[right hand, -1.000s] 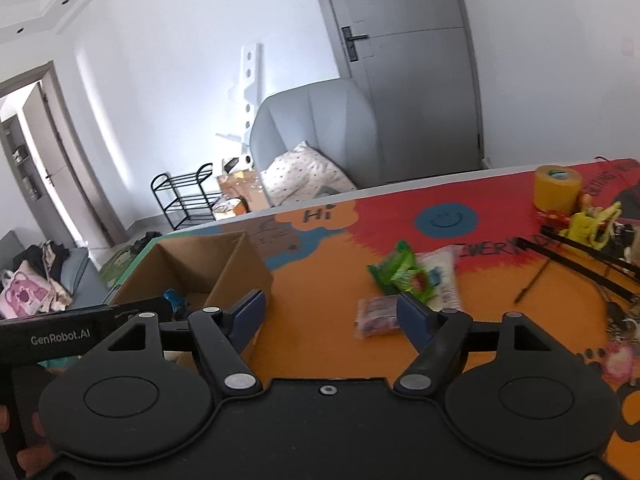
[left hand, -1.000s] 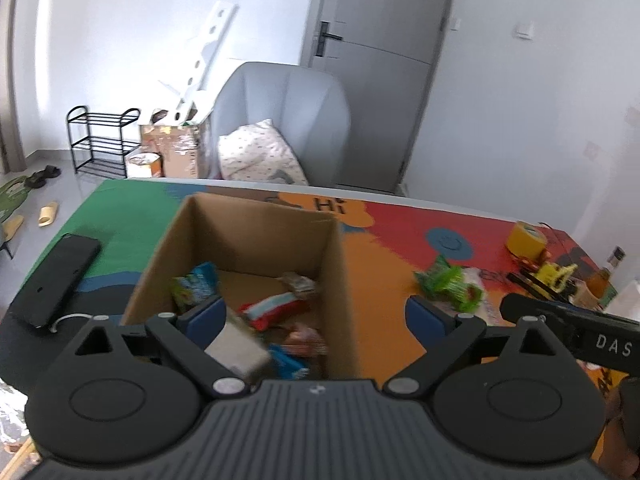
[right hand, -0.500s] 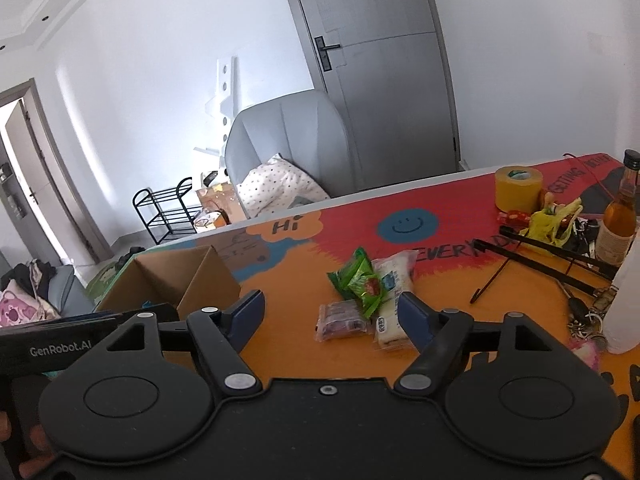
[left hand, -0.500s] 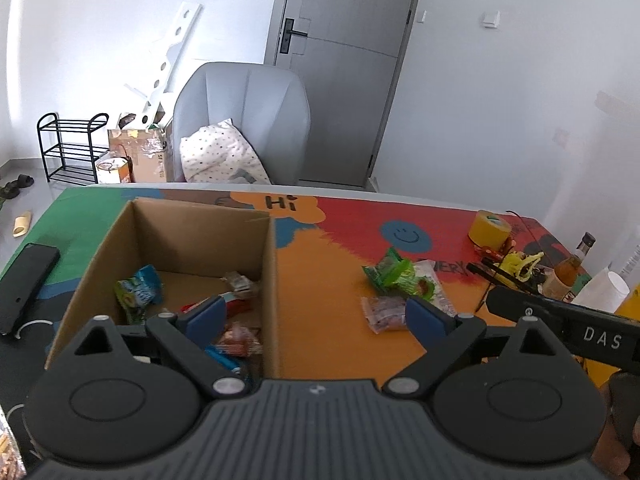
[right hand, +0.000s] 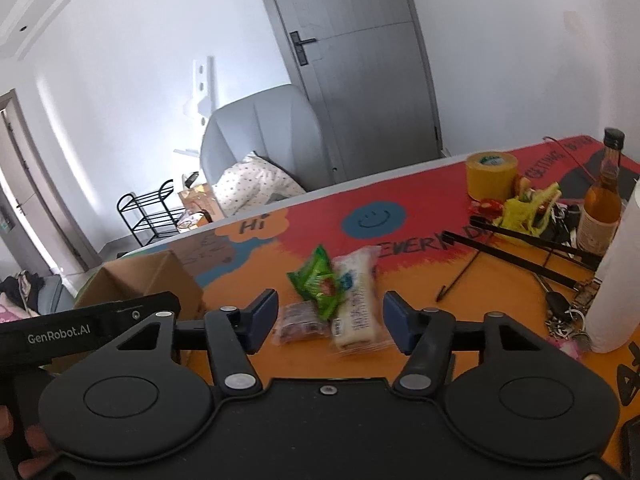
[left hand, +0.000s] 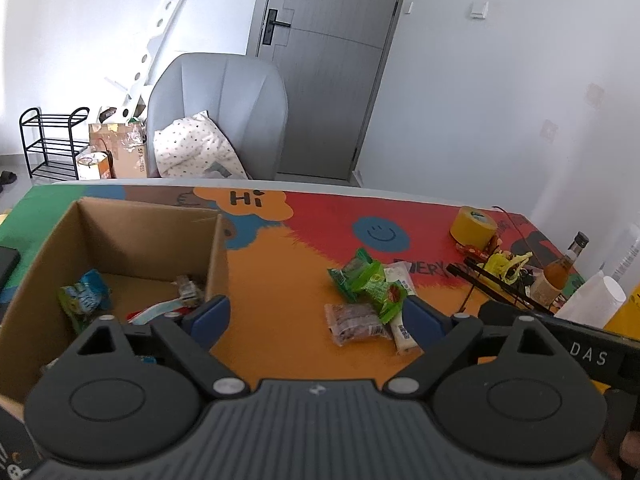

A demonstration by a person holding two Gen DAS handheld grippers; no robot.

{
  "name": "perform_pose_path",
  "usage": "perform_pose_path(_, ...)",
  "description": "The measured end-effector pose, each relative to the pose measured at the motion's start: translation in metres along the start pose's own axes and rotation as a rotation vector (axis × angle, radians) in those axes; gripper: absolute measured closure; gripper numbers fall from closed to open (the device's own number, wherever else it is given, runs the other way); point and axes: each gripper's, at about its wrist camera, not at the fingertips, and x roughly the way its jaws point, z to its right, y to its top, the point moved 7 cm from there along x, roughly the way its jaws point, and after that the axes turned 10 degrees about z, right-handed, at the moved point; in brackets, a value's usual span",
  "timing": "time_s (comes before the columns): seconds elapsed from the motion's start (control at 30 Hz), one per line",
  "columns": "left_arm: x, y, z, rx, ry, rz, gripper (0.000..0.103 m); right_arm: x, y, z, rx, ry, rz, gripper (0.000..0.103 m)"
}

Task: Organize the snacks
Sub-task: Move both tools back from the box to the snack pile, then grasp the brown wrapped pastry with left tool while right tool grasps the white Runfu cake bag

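An open cardboard box (left hand: 218, 256) on the table's left holds several snack packs, among them a blue-green one (left hand: 86, 298). Three loose snacks lie on the orange mat: a green pack (left hand: 370, 284), a clear pack with brown contents (left hand: 354, 322) and a white pack (left hand: 402, 328). They also show in the right wrist view: the green pack (right hand: 320, 284), the brown pack (right hand: 300, 324), the white pack (right hand: 356, 304). My left gripper (left hand: 318, 320) is open and empty, between box and snacks. My right gripper (right hand: 330, 322) is open and empty, its fingers either side of the loose snacks.
At the right stand a yellow tape roll (right hand: 491, 174), a brown bottle (right hand: 604, 200), a white paper roll (right hand: 618, 276), black sticks (right hand: 520, 256), keys (right hand: 566, 314) and yellow clutter (right hand: 528, 208). A grey chair (left hand: 218, 116) stands behind the table.
Both grippers have swung right, from over the box toward the loose snacks. The right gripper has come closer to them, and they now lie between its fingers. Both stayed open.
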Motion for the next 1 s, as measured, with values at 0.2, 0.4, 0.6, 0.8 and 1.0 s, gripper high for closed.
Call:
perform_pose_path(0.2,0.023,-0.006,0.009,-0.001,0.003,-0.027,0.016,0.017,-0.006,0.016,0.025,-0.01,-0.02,0.049)
perform_pose_path(0.4,0.049,-0.014,0.017,-0.006,0.003,-0.065,0.027,0.038,-0.013,0.027,0.036,-0.02,-0.046,0.051)
perform_pose_path(0.6,0.077,-0.027,0.021,-0.01,0.011,-0.115,0.034,0.061,-0.021,0.036,0.065,-0.013,-0.077,0.053)
perform_pose_path(0.8,0.1,-0.038,0.025,-0.014,0.016,-0.152,0.035,0.082,-0.032,0.04,0.079,0.005,-0.112,0.056)
perform_pose_path(1.0,0.119,-0.047,0.03,-0.003,0.019,-0.183,0.035,0.096,-0.044,0.047,0.116,0.034,-0.151,0.075)
